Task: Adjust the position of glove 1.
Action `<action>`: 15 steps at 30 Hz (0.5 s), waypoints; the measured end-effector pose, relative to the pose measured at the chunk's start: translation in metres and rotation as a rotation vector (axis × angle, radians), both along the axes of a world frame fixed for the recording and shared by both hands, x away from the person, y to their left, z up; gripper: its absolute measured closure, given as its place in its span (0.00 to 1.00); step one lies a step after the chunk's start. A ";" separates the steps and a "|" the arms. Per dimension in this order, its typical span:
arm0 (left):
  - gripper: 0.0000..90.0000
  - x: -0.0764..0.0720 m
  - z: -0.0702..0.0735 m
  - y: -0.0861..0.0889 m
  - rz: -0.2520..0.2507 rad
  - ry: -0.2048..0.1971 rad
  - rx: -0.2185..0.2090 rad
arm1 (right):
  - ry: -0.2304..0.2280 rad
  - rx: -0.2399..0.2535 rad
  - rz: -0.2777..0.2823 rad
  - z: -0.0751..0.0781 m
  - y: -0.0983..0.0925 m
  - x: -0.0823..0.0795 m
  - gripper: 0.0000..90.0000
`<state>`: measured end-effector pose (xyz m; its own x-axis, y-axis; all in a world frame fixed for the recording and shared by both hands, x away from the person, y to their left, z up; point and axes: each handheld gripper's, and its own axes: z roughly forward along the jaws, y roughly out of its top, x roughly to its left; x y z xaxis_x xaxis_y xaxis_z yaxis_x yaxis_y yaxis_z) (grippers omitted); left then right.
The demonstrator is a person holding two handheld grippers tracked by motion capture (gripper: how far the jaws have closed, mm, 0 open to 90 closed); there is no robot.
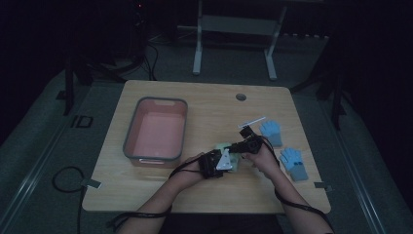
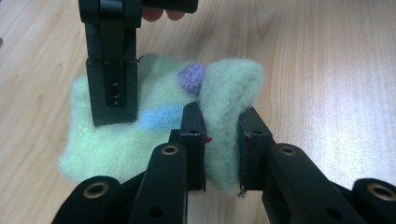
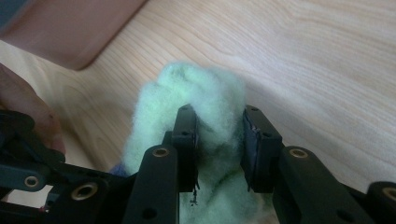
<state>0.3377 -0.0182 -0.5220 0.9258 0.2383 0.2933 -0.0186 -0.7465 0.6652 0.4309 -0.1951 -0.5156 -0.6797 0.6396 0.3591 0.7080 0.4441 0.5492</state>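
Black jaws of the left gripper (image 2: pixel 222 149) rise at the bottom of the left gripper view, clamped on a raised fold of a pale green fuzzy sock (image 2: pixel 159 126); the fabric bulges up between the pads and the fold stands upright above them. Beyond that fold the sock lies flat on the table (image 2: pixel 327 70), with a small purple patch and a blue patch on its upper face. Farther off in the same view, the right gripper (image 2: pixel 113 100) comes down from above onto the sock's far part. In the right gripper view, its own jaws (image 3: pixel 219 154) pinch a bunched lump of the same green fabric, which swells up over the pads; the left gripper's black body and a bit of a hand show at the left edge there. So both grippers are clenched on the sock. From the high view, the sock (image 1: pixel 228 155) sits near the middle of the table, toward the person's side, largely hidden under the two grippers, which meet just above it, the left gripper (image 1: pixel 217 164) touching or nearly touching the right one (image 1: pixel 243 145). To the left stands a grey-rimmed pink bin (image 1: pixel 156 129), apart from the sock. To the right lie two blue gloves (image 1: pixel 271 131) (image 1: pixel 293 163), one behind the other, just beside the right hand (image 1: pixel 263 158).
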 end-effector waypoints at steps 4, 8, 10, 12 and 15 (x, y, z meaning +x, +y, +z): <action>0.85 0.000 0.014 0.003 -0.003 -0.011 0.004 | -0.012 0.017 0.002 0.012 0.001 -0.001 0.78; 0.85 0.000 0.027 0.006 -0.007 -0.029 0.021 | -0.037 0.018 0.008 0.024 0.005 -0.002 0.78; 0.85 0.000 0.034 0.010 -0.005 -0.030 0.022 | -0.052 0.025 0.014 0.033 0.009 -0.002 0.78; 0.85 0.000 0.041 0.013 0.000 -0.032 0.020 | -0.062 0.030 0.017 0.039 0.012 -0.002 0.78; 0.85 0.000 0.051 0.019 0.000 -0.039 0.024 | -0.070 0.037 0.024 0.048 0.017 -0.002 0.78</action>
<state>0.3378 0.0003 -0.4707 0.9134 0.2312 0.3351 -0.0442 -0.7621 0.6460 0.4288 -0.1783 -0.4674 -0.7192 0.6096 0.3333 0.6565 0.4392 0.6133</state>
